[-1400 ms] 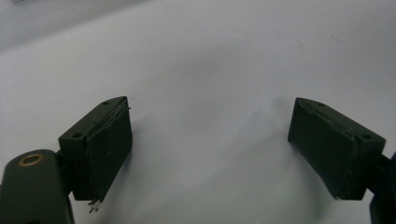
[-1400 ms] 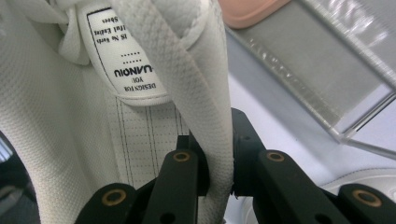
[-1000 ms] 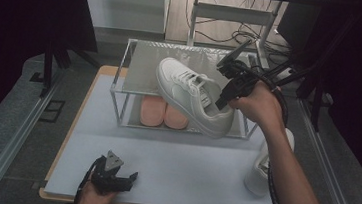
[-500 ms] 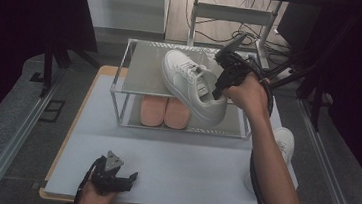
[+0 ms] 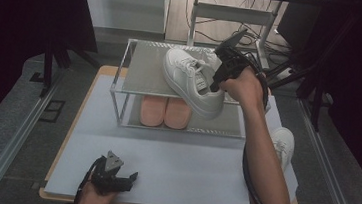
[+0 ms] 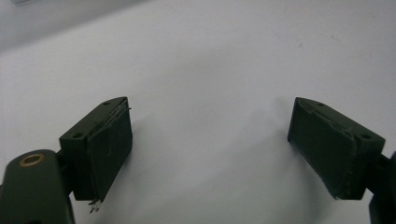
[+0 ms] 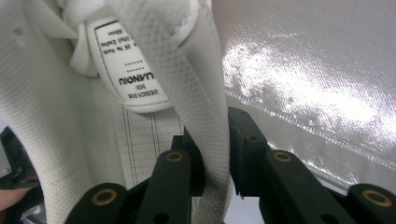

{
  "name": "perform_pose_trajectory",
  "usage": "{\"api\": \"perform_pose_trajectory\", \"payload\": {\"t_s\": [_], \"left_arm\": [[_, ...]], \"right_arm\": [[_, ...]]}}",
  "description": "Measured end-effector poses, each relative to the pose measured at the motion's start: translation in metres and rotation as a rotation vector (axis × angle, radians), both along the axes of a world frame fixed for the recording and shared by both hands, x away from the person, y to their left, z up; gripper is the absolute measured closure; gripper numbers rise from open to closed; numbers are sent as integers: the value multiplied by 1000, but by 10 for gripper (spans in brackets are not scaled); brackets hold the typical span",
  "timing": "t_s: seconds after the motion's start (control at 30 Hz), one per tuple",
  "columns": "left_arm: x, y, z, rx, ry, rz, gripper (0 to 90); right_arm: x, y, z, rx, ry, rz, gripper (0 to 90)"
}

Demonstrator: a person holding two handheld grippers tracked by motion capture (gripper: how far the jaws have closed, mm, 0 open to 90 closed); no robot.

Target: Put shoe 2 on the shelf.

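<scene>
Your right gripper (image 5: 220,74) pinches 1 sneaker (image 5: 191,80) collar wall, jaws just loosening; it could tip off the rack (image 5: 143,78) top's front edge.

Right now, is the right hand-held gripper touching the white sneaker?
Touching. In the right gripper view, the right hand-held gripper has its jaws on either side of the white sneaker's collar wall, both pads against the fabric. Its jaws have just been opening slightly.

White sneaker (image 5: 191,81) tilted atop rack (image 5: 144,73)
</scene>
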State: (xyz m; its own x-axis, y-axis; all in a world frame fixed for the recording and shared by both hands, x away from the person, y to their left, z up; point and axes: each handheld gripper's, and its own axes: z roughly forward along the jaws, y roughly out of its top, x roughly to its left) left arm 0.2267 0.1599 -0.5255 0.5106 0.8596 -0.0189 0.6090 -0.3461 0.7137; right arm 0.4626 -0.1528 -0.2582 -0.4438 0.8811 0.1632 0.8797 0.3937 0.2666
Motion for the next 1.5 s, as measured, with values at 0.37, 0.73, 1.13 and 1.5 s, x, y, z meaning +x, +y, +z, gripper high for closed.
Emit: {"api": "perform_pose_trajectory", "payload": {"t_s": [0.37, 0.73, 1.13, 1.5], "left_arm": [[0, 0, 0, 0, 0, 2, 139], [0, 0, 0, -2, 1, 2, 139], [0, 0, 0, -4, 2, 3, 139], [0, 0, 0, -3, 2, 4, 138]], "right_arm": [[-5, -5, 18, 60, -108, 34, 649], [-24, -19, 49, 119, -215, 75, 610], [-62, -38, 67, 154, -326, 136, 609], [-103, -62, 40, 214, -390, 217, 718]]}}
